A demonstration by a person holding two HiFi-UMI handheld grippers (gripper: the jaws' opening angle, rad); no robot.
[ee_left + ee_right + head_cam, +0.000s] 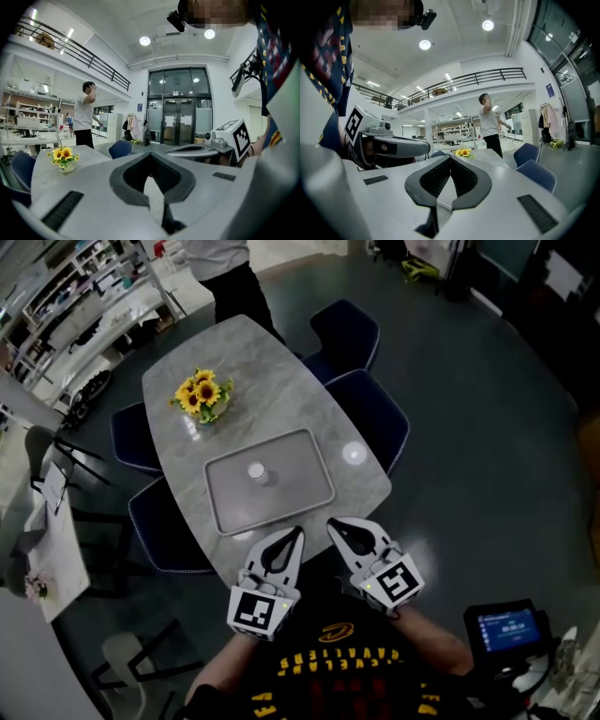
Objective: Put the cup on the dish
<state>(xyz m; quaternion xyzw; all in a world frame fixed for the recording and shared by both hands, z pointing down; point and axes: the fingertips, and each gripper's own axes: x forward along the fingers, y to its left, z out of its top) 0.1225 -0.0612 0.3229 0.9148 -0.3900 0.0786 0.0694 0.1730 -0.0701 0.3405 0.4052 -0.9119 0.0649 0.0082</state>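
left hand-held gripper point(297, 532) and right hand-held gripper point(334, 525), both closed empty, hover before tray point(292, 476) bearing cup point(256, 472), sunflowers point(202, 395) beyond.

There is one grey stone table point(281, 381), one flat grey tray point(292, 474), one small white cup point(256, 471), one bunch of yellow sunflowers point(202, 395), four dark blue chairs point(347, 326) point(382, 413) point(131, 439) point(159, 526), one standing person point(225, 282), and two grippers: the left gripper point(296, 533) and the right gripper point(331, 523).
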